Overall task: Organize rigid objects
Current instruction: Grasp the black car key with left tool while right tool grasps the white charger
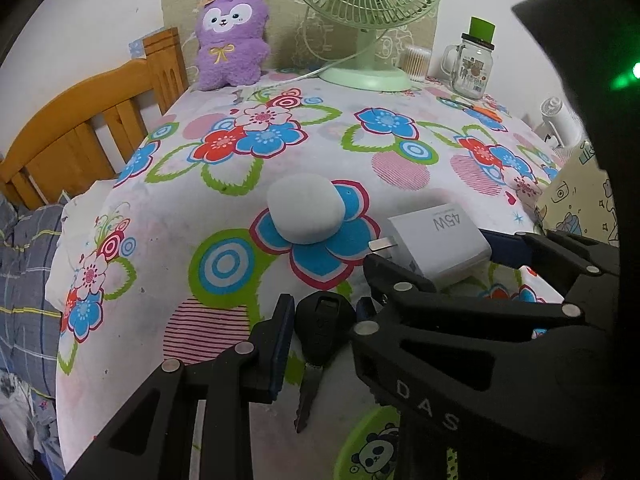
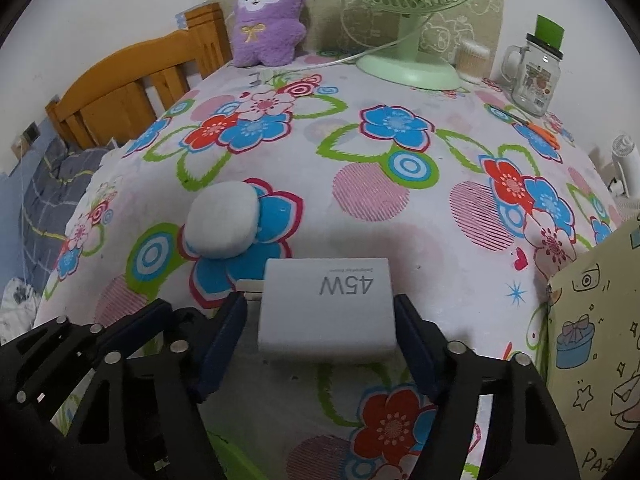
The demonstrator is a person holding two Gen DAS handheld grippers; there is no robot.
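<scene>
In the left wrist view my left gripper (image 1: pixel 326 309) is shut on a black key (image 1: pixel 320 338). The fob sits between the pads and the metal blade hangs down toward the cloth. A white 45W charger (image 2: pixel 326 312) lies flat on the flowered cloth (image 2: pixel 400 152). My right gripper (image 2: pixel 320 308) straddles it, open. The right pad is at the charger's edge, while the left pad stands slightly off beside the prongs. A round white case (image 2: pixel 222 224) rests just left of and behind the charger. A green panda plate (image 1: pixel 372 450) shows at the near edge, under the left gripper.
At the back stand a purple plush toy (image 1: pixel 230 40), a green desk fan (image 1: pixel 368 72), a box of cotton swabs (image 2: pixel 474 60) and a glass jar mug (image 2: pixel 534 76), with orange scissors (image 2: pixel 542 130) near it. A yellow cartoon box (image 2: pixel 592 340) stands at the right. A wooden headboard (image 1: pixel 80 136) borders the left.
</scene>
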